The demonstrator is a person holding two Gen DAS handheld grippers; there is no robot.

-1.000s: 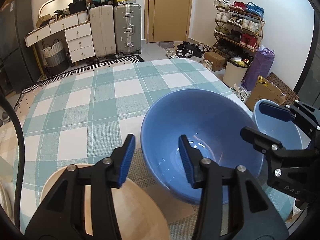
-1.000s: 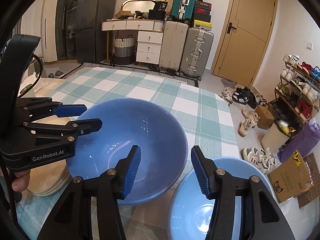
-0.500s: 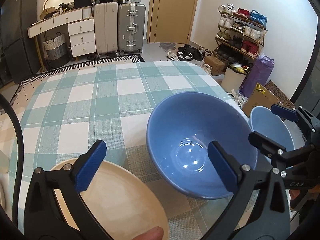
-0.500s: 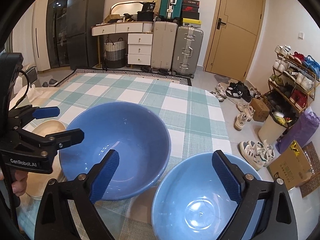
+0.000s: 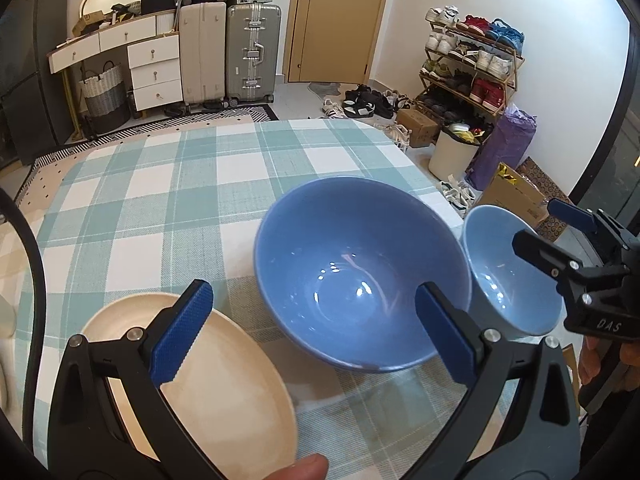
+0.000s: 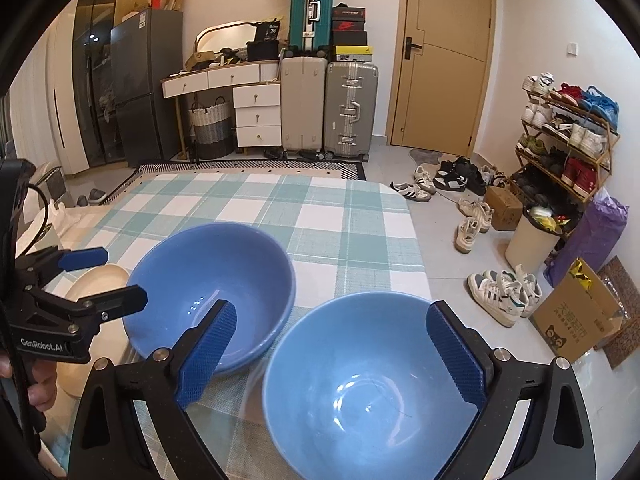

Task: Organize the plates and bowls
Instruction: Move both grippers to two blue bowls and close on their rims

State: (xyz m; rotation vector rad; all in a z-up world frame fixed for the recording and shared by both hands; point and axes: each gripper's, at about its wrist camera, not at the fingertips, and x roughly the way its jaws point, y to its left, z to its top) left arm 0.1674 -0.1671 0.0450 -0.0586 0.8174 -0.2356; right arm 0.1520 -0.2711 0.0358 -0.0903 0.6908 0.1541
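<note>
Both tools have just been opening and stand wide, holding nothing: the left tool (image 5: 312,328) over the dark bowl (image 5: 360,272) mid-bench, the right tool (image 6: 332,348) over the light bowl (image 6: 372,384) at the bench's (image 6: 280,200) right edge. A careless nudge could tip that bowl off; the plate (image 5: 224,376) sits near left.

Far half of the checked desk (image 6: 320,216) bare, open to any approach. Near edge crowded: cream plate (image 5: 224,376), dark blue bowl (image 5: 360,272), light blue bowl (image 6: 360,392) close together, narrow gaps between.
</note>
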